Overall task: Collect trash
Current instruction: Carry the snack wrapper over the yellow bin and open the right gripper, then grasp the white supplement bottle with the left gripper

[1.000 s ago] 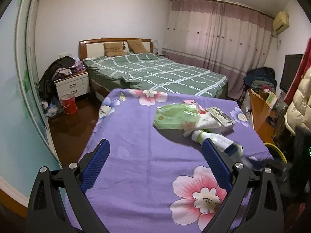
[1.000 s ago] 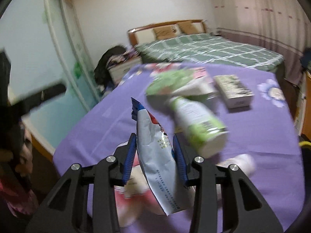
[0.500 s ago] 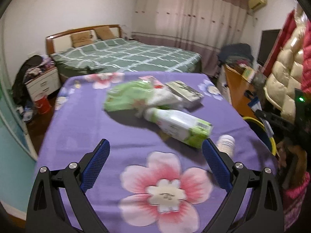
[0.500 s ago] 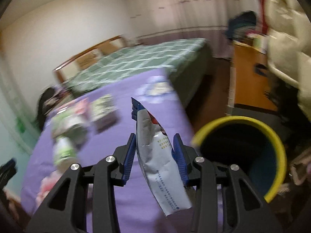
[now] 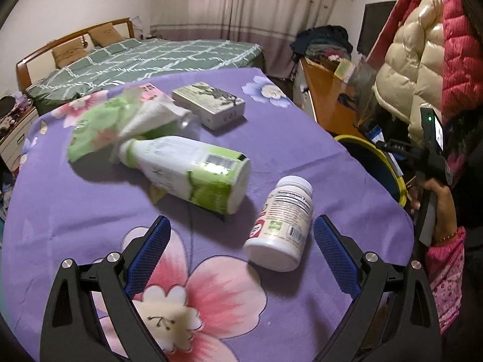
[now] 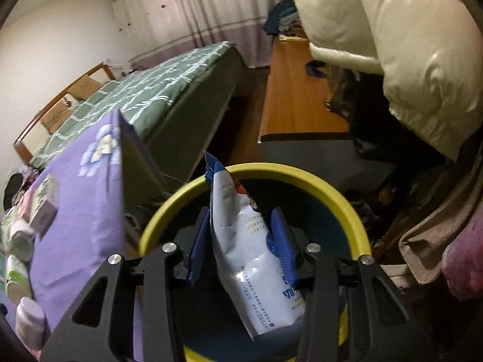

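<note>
My right gripper (image 6: 241, 241) holds a white and blue snack bag (image 6: 253, 253) between its blue pads, directly over the yellow-rimmed trash bin (image 6: 341, 199). The jaws look slightly parted, and the bag touches the right pad. My left gripper (image 5: 241, 241) is open and empty, low over the purple flowered table (image 5: 90, 211). A white pill bottle (image 5: 283, 223) lies between its fingers. A green and white bottle (image 5: 196, 175), a small box (image 5: 211, 104) and green and white wrappers (image 5: 120, 120) lie farther back. The bin (image 5: 389, 169) shows past the table's right edge.
A green checked bed (image 5: 151, 57) stands behind the table. A wooden desk (image 6: 295, 90) with clutter runs along the right wall. Padded jackets (image 6: 392, 45) hang close above the bin. The person's hand on the right gripper handle (image 5: 434, 187) is beside the bin.
The right gripper carried the bag off the table to above the bin, and its jaws widened a little. The left gripper swung right and closer, bringing the pill bottle between its fingers.
</note>
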`<action>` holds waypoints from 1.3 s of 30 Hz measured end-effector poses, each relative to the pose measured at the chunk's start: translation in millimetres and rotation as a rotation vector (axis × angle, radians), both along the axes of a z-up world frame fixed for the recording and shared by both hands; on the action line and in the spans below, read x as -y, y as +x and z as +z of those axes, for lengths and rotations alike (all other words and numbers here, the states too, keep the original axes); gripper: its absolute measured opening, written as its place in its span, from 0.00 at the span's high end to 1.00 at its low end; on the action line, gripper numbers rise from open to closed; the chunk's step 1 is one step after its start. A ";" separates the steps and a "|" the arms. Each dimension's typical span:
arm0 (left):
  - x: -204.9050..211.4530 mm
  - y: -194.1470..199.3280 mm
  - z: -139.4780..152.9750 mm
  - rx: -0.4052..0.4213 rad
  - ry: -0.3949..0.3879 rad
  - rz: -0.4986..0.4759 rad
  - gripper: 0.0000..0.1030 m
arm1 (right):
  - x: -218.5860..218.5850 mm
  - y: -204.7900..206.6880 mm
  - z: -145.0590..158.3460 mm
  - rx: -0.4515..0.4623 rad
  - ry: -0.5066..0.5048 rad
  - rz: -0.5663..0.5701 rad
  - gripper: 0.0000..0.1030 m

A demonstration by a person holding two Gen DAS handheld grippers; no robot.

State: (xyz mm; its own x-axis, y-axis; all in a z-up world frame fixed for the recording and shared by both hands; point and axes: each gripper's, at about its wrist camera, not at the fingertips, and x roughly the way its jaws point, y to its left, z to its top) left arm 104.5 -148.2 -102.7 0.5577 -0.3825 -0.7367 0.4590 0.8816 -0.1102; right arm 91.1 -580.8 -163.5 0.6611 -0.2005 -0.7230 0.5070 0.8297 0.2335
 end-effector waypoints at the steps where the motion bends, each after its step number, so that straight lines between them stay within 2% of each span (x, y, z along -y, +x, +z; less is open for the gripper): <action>1: 2.8 0.7 -1.1 -0.003 0.003 -0.004 0.09 | 4.0 0.3 -2.0 -0.003 0.002 -0.004 0.55; 3: 10.0 2.9 -4.0 -0.011 0.011 -0.016 0.09 | 6.2 -2.2 -1.3 0.005 -0.006 -0.014 0.49; 11: 25.7 8.7 -12.2 -0.032 0.045 -0.056 0.09 | 4.2 -10.4 5.5 0.036 -0.015 -0.011 0.46; 20: 42.4 13.5 -29.8 -0.074 0.082 -0.102 0.31 | 0.7 -17.9 9.5 0.051 -0.004 0.001 0.44; 28: 46.6 18.3 -35.3 -0.100 0.075 -0.117 0.51 | -4.3 -23.2 8.1 0.059 0.013 0.016 0.44; 39: 59.3 11.1 -29.6 -0.090 0.073 -0.150 0.54 | -10.1 -40.8 17.4 0.091 0.008 0.024 0.44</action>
State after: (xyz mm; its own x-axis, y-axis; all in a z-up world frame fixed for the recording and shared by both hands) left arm 115.7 -207.6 -132.2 0.4290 -0.4001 -0.8099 0.5772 0.8110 -0.0949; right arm 50.4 -570.7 -146.2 0.7286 -0.1783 -0.6614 0.4631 0.8396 0.2838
